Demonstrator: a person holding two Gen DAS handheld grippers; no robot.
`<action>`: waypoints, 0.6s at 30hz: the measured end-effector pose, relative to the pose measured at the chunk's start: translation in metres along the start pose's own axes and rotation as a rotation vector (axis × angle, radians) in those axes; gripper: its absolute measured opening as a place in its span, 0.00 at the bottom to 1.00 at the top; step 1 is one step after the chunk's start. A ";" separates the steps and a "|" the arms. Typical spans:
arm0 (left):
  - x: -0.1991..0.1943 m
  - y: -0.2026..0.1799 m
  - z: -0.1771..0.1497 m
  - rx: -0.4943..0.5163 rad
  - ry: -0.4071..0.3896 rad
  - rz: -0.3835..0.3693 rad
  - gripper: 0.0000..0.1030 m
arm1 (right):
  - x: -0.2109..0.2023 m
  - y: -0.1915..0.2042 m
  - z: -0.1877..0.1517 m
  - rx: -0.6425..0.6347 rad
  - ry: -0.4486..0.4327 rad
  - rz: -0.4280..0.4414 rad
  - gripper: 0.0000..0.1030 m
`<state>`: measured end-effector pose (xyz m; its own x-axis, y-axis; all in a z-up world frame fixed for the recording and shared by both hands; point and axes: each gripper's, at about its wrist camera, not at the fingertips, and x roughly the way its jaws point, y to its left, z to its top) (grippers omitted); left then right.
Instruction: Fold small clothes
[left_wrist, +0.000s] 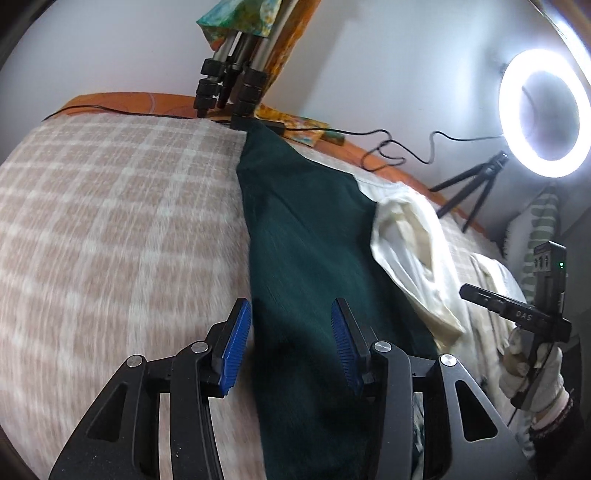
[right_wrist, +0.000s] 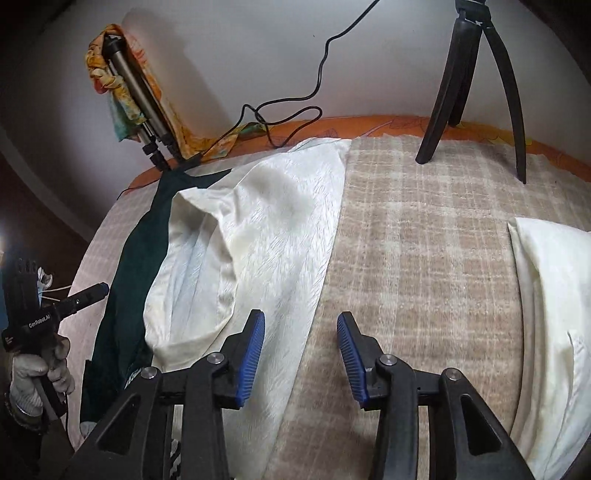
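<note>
Checked beige blanket (left_wrist: 110, 206) covers the bed. Dark green garment (left_wrist: 306, 236) lies flat in a long strip across it, far end near the folded tripod legs (left_wrist: 229, 85). Cream garment (right_wrist: 258, 229) overlaps the green one's right edge, rumpled in the middle. A second cream piece (right_wrist: 554, 295) lies apart, at right. Lit ring light (left_wrist: 543, 110) stands on its own small tripod. Left gripper (left_wrist: 291, 343): jaws partly apart over the green cloth, nothing clamped. Right gripper (right_wrist: 301, 354): jaws partly apart, empty, above the cream garment's edge.
</note>
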<state>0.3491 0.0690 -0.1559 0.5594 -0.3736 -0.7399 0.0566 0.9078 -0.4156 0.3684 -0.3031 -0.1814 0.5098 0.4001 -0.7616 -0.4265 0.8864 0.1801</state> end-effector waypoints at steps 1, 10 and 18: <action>0.005 0.003 0.006 -0.005 0.001 0.005 0.42 | 0.005 -0.002 0.005 0.001 -0.001 0.001 0.42; 0.038 0.023 0.057 -0.088 -0.016 -0.055 0.42 | 0.041 -0.022 0.057 0.056 -0.036 0.021 0.42; 0.064 0.024 0.094 -0.135 -0.017 -0.076 0.42 | 0.062 -0.036 0.099 0.104 -0.059 0.017 0.47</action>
<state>0.4638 0.0850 -0.1631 0.5717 -0.4363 -0.6948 -0.0117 0.8424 -0.5387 0.4892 -0.2866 -0.1739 0.5476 0.4260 -0.7201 -0.3574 0.8973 0.2591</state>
